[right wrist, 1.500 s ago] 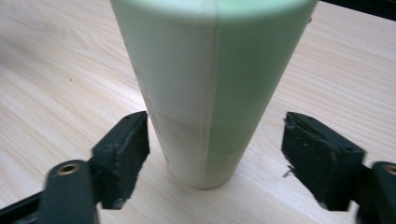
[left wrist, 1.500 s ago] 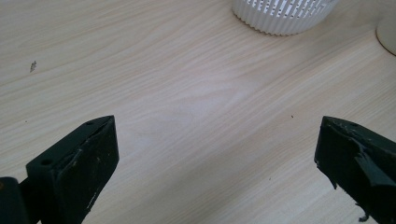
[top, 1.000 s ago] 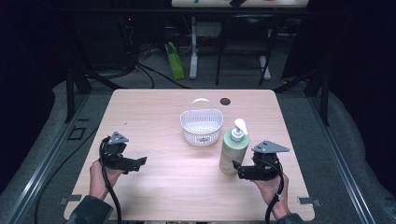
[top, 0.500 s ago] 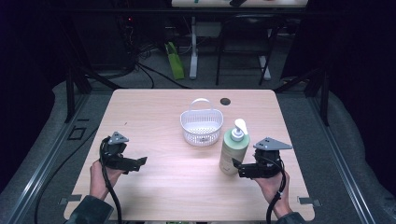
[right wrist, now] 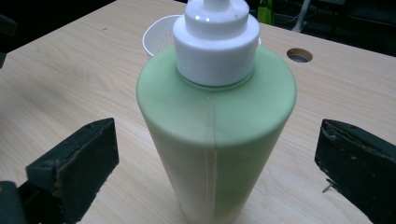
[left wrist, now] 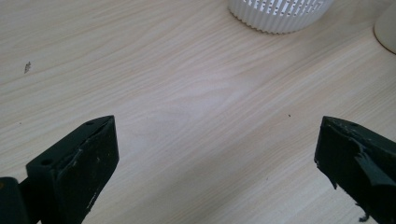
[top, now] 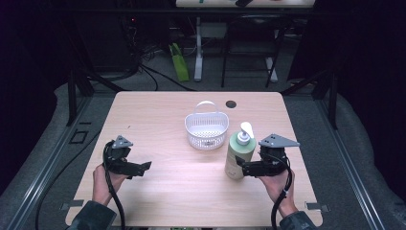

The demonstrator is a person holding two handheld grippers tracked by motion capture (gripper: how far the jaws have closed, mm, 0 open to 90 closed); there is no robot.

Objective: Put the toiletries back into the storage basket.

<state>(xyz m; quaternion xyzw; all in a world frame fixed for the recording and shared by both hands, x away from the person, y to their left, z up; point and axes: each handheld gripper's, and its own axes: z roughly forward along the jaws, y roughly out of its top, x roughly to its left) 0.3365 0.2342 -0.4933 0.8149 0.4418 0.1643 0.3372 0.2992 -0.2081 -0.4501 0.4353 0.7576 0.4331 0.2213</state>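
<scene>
Our surface [top: 158, 110] stretches ahead of both tongs, light wood. The basket [top: 207, 129] stands beyond and between them, nearer our right tongs [top: 241, 166]. The bottle [top: 239, 154] stands upright just ahead of the right tongs, whose jaws have just been opening and now stand wide apart, the bottle [right wrist: 215, 135] between them with a gap either side; we judge it either just released or lined up for a grasp. Our left tongs [top: 145, 166] rest apart too, over bare wood. The right gripper view shows those gaps beside the bottle, while the high view hides them behind the green body.
</scene>
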